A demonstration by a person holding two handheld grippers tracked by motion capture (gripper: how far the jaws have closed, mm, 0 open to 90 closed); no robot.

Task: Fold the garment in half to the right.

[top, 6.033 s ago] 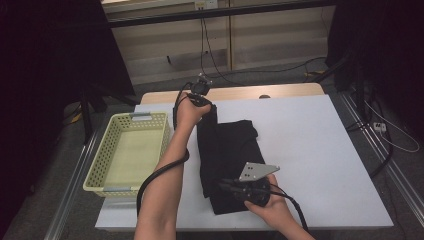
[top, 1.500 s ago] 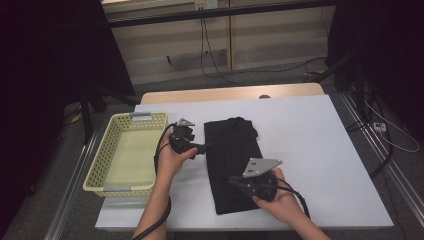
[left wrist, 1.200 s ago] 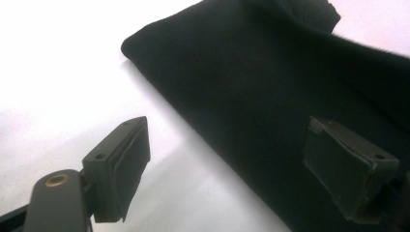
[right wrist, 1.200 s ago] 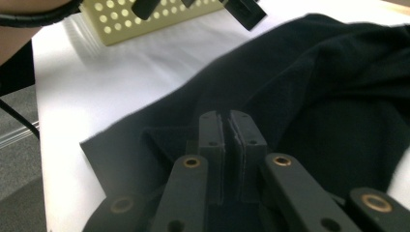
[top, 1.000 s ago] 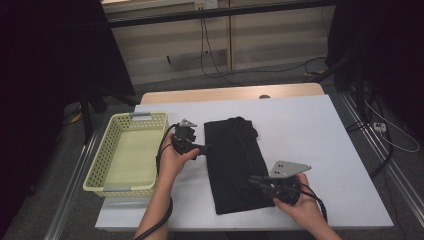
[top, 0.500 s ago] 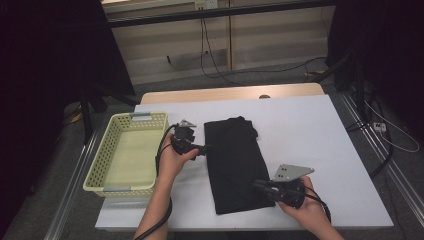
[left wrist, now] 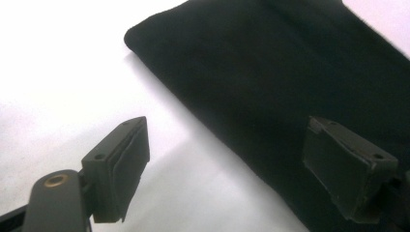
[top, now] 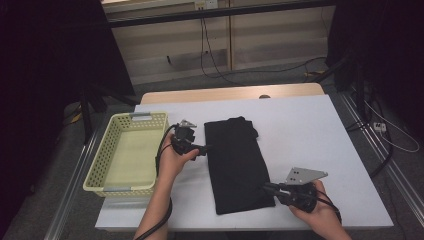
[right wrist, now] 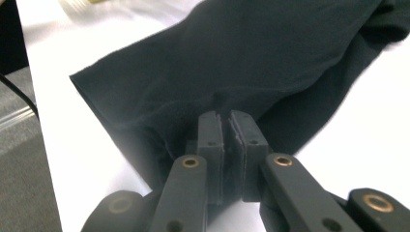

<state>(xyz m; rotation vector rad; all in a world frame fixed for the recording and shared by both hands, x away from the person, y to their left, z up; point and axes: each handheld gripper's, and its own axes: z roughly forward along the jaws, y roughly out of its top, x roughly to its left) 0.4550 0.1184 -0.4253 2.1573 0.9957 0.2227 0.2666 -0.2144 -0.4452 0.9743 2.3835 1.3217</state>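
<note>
A folded black cloth [top: 237, 165] lies lengthwise on the white table [top: 310, 135], just right of a pale yellow basket [top: 125, 152]. The right gripper [top: 267, 188] sits at the cloth's near right corner, jaws pressed together on the fabric's edge — the right gripper view shows a fold of cloth [right wrist: 232, 63] pinched between the pads. The left gripper [top: 206, 148] rests beside the cloth's left edge, jaws spread wide — one pad [left wrist: 121, 166] over bare table, the other [left wrist: 345, 169] over the cloth [left wrist: 270, 72], pinching nothing.
</note>
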